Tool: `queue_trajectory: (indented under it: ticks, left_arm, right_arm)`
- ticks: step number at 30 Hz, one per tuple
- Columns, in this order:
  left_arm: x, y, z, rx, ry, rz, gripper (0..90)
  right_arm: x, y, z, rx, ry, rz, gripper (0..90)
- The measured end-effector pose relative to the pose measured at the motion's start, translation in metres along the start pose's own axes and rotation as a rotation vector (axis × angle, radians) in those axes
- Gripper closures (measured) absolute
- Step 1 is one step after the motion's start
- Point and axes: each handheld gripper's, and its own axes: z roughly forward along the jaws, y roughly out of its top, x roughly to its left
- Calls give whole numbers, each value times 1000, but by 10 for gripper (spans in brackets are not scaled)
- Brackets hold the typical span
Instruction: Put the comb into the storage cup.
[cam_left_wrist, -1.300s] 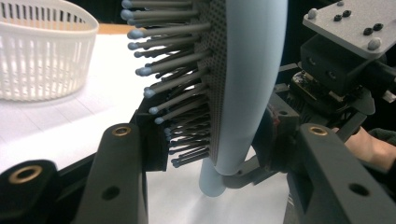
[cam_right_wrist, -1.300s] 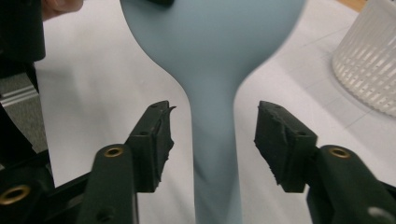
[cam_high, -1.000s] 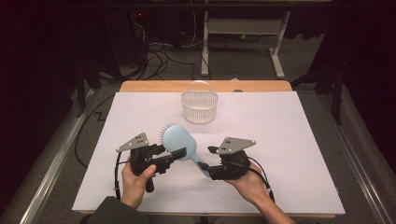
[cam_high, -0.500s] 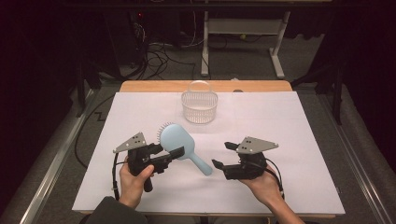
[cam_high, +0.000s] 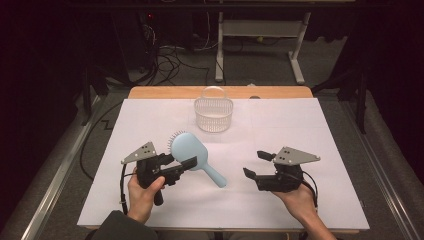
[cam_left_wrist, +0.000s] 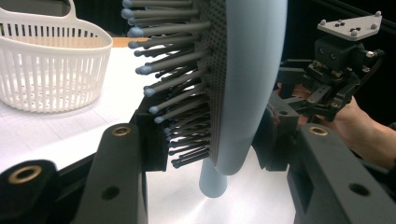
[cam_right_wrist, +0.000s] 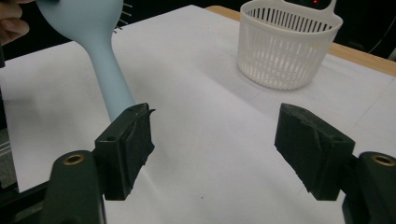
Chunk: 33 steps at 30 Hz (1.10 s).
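A light-blue hairbrush (cam_high: 189, 149) is held off the table by its head, bristles facing away from me, handle slanting down to the right. My left gripper (cam_high: 186, 163) is shut on that head; in the left gripper view the pads clamp the brush (cam_left_wrist: 247, 70) across its bristles and back. My right gripper (cam_high: 254, 164) stands to the right of the handle's tip, apart from it. Its jaws have just been opening and nothing is between them. In the right gripper view my right gripper (cam_right_wrist: 212, 135) spans bare table, with the brush handle (cam_right_wrist: 109, 79) at the left.
A white slatted basket (cam_high: 213, 114) with a handle stands at the back middle of the white-covered table (cam_high: 310, 125); it looks empty. It also appears as the basket (cam_right_wrist: 285, 46) beyond the right jaws. Cables and a desk frame lie on the dark floor behind.
The right gripper has drawn away from the brush handle toward the right and its jaws stand wider. The left gripper has kept still with the brush.
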Motion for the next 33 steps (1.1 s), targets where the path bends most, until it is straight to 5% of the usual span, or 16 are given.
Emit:
queue_trajectory:
  ticks: [14, 33]
  left_arm:
    - [3, 3, -10, 19, 31, 16, 543]
    - [10, 10, -7, 11, 45, 5, 543]
  right_arm:
    - [-29, -27, -38, -52, -81, 64, 274]
    - [-50, -81, -60, -96, -181, 176, 258]
